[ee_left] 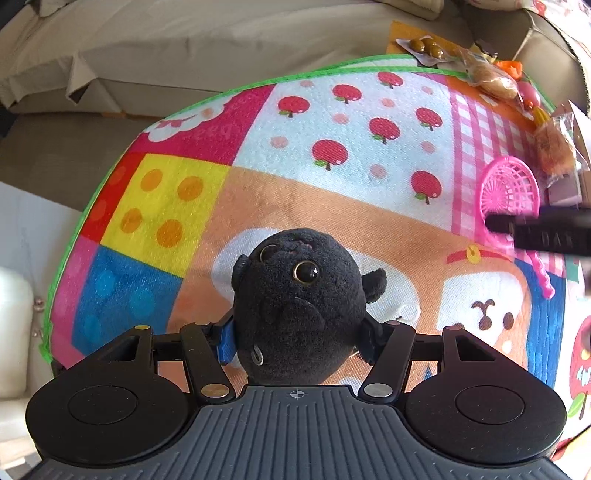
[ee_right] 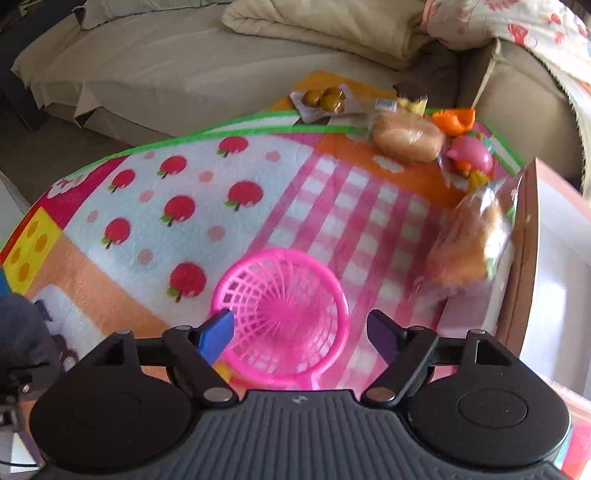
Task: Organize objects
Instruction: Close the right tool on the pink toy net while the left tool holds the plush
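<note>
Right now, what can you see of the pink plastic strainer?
The pink plastic strainer is a toy-like scoop: a round, lattice-mesh bowl with a solid rim and a thin ridged handle. It lies bowl-up on the colourful patchwork play mat, near its checked pink patch. The right hand-held gripper hangs over it, jaws open either side of the bowl, apparently not gripping it.

A home living room: a beige sofa (ee_right: 155, 66) draped with a loose cover and a folded blanket (ee_right: 332, 26) stands just behind a bright children's play mat (ee_left: 332, 147) printed with apples and gingham. Toy food and a pink toy basket (ee_right: 284, 317) lie on the mat.
</note>
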Demonstrator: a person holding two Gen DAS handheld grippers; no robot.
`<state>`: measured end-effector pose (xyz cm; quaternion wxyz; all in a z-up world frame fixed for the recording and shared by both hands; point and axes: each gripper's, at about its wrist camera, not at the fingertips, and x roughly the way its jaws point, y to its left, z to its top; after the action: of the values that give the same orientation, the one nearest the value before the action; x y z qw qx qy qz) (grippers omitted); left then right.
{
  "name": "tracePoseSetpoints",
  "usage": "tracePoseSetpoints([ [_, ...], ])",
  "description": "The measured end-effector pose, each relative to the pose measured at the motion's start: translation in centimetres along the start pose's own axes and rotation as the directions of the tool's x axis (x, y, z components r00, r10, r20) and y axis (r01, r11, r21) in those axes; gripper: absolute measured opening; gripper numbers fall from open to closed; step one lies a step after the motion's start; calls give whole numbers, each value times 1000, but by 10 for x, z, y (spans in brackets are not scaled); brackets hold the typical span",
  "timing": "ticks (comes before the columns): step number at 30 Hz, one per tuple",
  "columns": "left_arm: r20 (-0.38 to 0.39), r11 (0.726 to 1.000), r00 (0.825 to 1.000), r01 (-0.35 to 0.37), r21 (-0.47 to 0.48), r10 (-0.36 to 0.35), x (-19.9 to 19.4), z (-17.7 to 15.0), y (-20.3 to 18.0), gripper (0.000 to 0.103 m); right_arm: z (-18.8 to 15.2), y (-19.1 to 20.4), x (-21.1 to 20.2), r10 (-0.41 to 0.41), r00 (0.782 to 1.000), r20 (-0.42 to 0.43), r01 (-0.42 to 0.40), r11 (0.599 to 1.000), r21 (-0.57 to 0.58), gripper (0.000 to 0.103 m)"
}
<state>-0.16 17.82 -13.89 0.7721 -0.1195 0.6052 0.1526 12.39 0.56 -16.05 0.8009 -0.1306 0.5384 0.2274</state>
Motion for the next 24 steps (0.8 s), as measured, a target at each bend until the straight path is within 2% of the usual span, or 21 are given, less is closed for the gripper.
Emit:
tracePoseSetpoints([
  [5,-3,1000,1000,6,-25,-6,-1,2,4,65,-30,3,-7,105,991,-82,-100,993,68,80],
  [7,-3,1000,1000,5,-25,-6,-1,3,4,65,-35,9,-14,139,987,-81,-136,990,35,80],
  [9,-4,1000,1000,2,-28,-2,-2,3,4,65,-34,15,-23,113,993,-32,-114,993,-41,81],
  [12,-1,1000,1000,1,-26,-1,-4,4,4,65,-20,16,-26,37,998,57,-29,991,-132,96],
  [13,0,1000,1000,0,-23,0,-5,4,4,65,-14,13,-22,16,997,76,-5,990,-142,99],
  [15,0,1000,1000,-2,-18,2,-6,3,3,65,-2,5,-8,-8,996,86,20,990,-141,99],
  [17,0,1000,1000,-4,-17,4,-6,2,2,65,8,-2,9,-12,998,55,18,993,-115,98],
  [19,-1,1000,1000,-1,-16,1,-8,-1,0,65,11,-4,15,2,999,35,2,995,-102,83],
  [24,-16,999,1000,27,20,-27,-14,-13,-10,65,-7,11,-1,26,1000,13,-25,993,-115,83],
])
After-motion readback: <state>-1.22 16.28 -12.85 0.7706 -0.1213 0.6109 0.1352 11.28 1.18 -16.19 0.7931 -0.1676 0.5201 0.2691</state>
